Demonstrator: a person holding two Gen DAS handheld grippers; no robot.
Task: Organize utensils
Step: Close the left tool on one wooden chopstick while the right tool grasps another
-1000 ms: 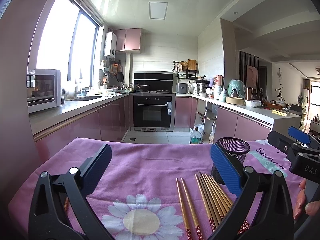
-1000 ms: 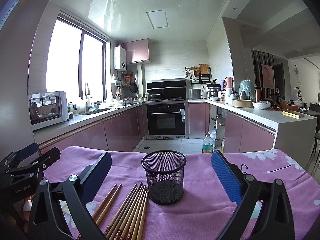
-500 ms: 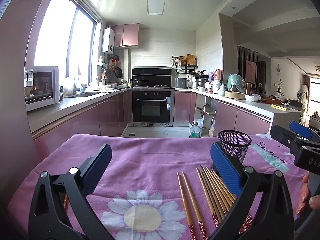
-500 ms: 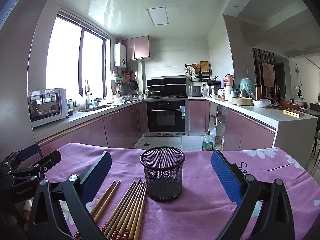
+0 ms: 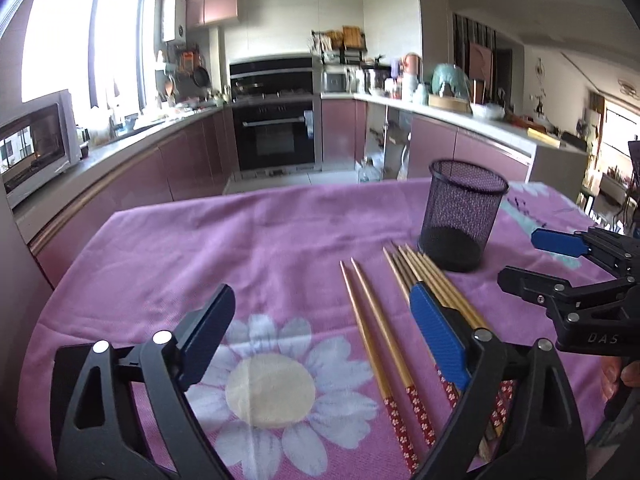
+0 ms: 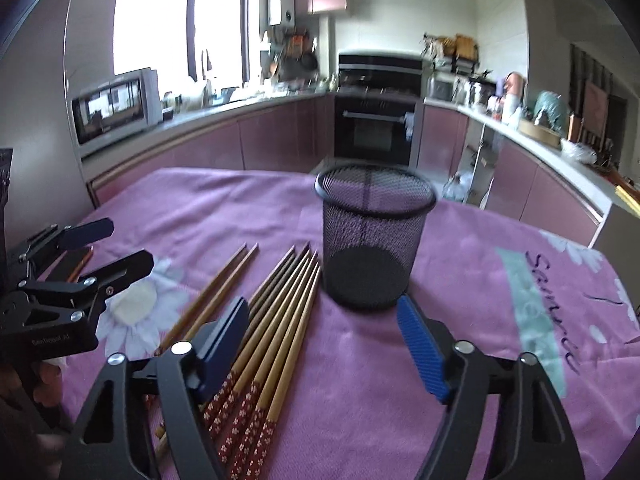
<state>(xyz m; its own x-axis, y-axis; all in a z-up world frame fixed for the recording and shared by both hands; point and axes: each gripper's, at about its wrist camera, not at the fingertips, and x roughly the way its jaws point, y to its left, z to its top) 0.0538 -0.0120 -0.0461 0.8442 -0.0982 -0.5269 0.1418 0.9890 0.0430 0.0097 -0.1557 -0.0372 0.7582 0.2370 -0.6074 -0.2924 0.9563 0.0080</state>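
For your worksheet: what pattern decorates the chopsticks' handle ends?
Red with small white flowers on the chopsticks; right wrist view.

Bright daylight from blown-out window (image 5: 80,28); fisheye-bent edges, slight motion blur.

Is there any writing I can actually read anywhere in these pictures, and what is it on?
"DAS", cut off at the frame edge: on the black body of the right gripper.
Small pale lettering on the body of the left gripper: too blurred to read surely.
Dark cursive word beginning "Sa" on the purple tablecloth: the remaining letters are unclear.
Appliance markings on the far counter: too small.
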